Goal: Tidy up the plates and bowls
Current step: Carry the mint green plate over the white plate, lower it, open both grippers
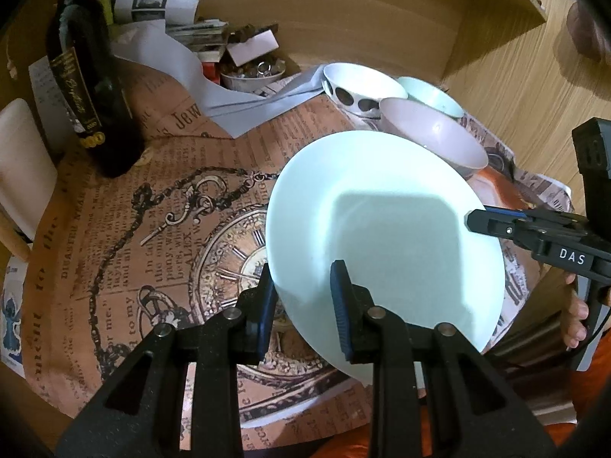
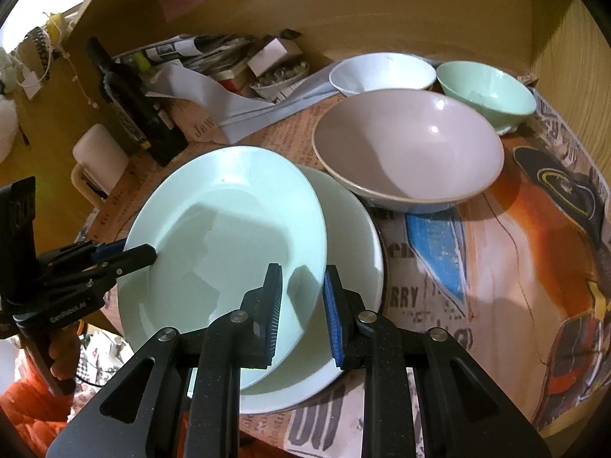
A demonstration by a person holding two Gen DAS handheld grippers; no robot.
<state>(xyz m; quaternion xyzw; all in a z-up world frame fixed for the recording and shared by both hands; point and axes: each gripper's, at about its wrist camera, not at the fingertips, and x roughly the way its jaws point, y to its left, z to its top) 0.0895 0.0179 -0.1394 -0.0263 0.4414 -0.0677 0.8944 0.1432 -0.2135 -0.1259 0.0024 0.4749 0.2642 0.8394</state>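
Both claws, left claw [image 1: 303, 297] and right claw [image 2: 301, 311], clamping pale plate [image 2: 229, 229] rim

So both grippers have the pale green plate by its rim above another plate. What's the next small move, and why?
Probably lower it a little further and level it. The pale green plate is gripped at opposite rims by the left gripper and right gripper, and it sits tilted over the white plate, overlapping it but off-centre. Easing it down squarely should nest the two before either gripper lets go.

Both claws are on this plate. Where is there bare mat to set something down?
Free: the clock-print mat between the dark bottle and the held plate; also the painted mat right of the lower plate. Crowded: bowls and paper clutter behind.
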